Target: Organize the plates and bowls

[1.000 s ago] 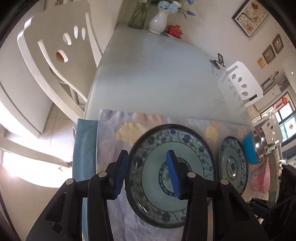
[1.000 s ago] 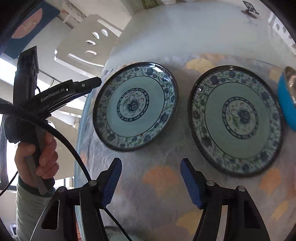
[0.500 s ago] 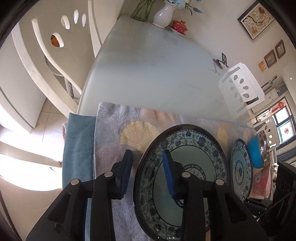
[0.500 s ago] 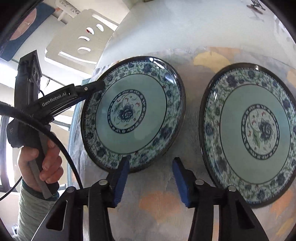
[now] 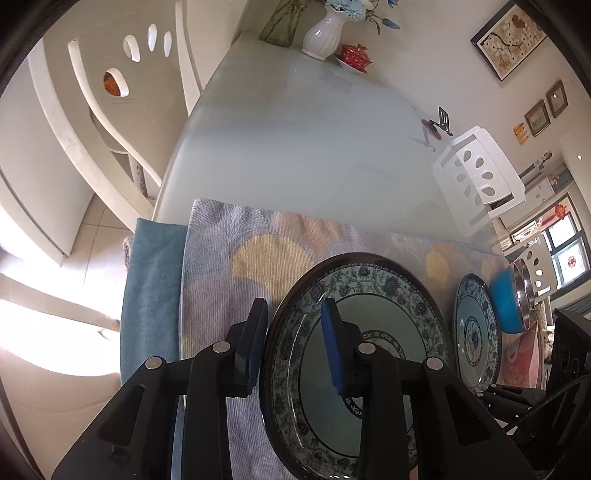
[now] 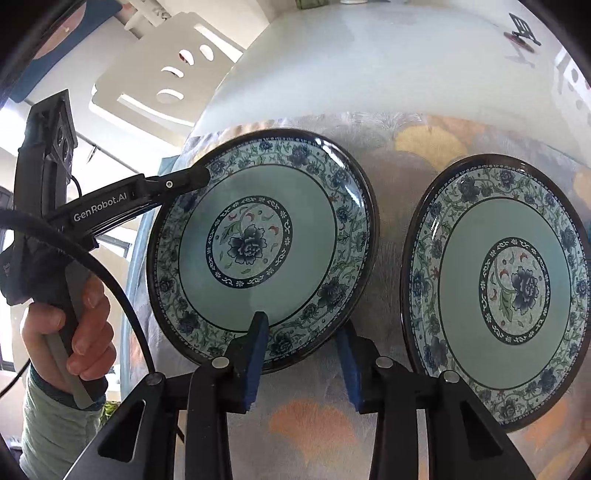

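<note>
Glass table [image 5: 314,147] carries a patterned cloth [image 5: 229,258] [image 6: 388,147] along its near edge; chairs [image 5: 92,110] stand at both sides, and a white vase [image 5: 321,33] with a red cup [image 5: 356,55] sits at the far end. On the cloth, two matching blue-and-green floral plates lie side by side, apart: the left plate [image 6: 258,243] [image 5: 369,332] and the right plate [image 6: 506,288] [image 5: 476,328]. Beyond the right plate is a blue bowl [image 5: 506,299] with a steel bowl [image 5: 524,280] nested in it. Change over the last second: both grippers have closed in on the left plate. The left gripper [image 5: 293,347] now straddles its outer rim, one pad outside and one over the patterned border, gap narrowed but rim not visibly pinched. The right gripper [image 6: 301,358] has moved from bare cloth up to the plate's near rim, one pad over the border and the other just off the rim, partly open, not clamped. In the right wrist view the left gripper [image 6: 195,177] tip touches the plate's far-left edge. Plate looks flat on the cloth, not lifted. Judgement: a two-handed pickup is being set up, likely to stack the left plate on the right one; next is closing on the rim. Risk: glazed rim slipping from the pads.
</note>
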